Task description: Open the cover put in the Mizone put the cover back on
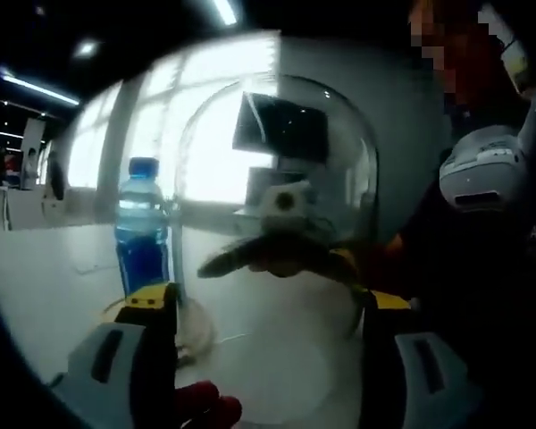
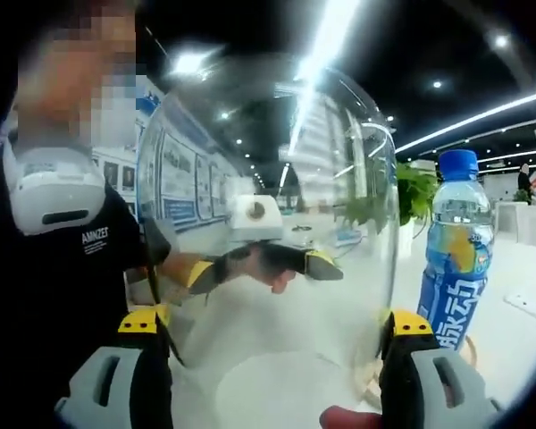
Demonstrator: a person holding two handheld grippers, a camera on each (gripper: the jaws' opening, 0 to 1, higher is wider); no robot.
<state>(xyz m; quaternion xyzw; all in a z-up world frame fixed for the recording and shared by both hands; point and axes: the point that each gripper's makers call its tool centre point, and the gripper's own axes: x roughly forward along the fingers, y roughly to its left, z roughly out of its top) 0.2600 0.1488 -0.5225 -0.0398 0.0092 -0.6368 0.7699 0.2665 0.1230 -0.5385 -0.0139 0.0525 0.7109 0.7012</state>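
The Mizone bottle [image 2: 454, 252] stands upright, blue cap up, on the white table [image 1: 45, 277], just beyond the clear dome cover [image 2: 277, 214]. Both claws, left [image 1: 266, 308] and right [image 2: 275, 332], pinch the cover's opposite sides (nothing visible inside it). Its base is cut off.

Clear glass dome cover [image 1: 277, 179] [image 2: 268, 206] upright, held off desk; blue-capped Mizone bottle [image 1: 143, 228] [image 2: 454, 259] stands upright beside it.
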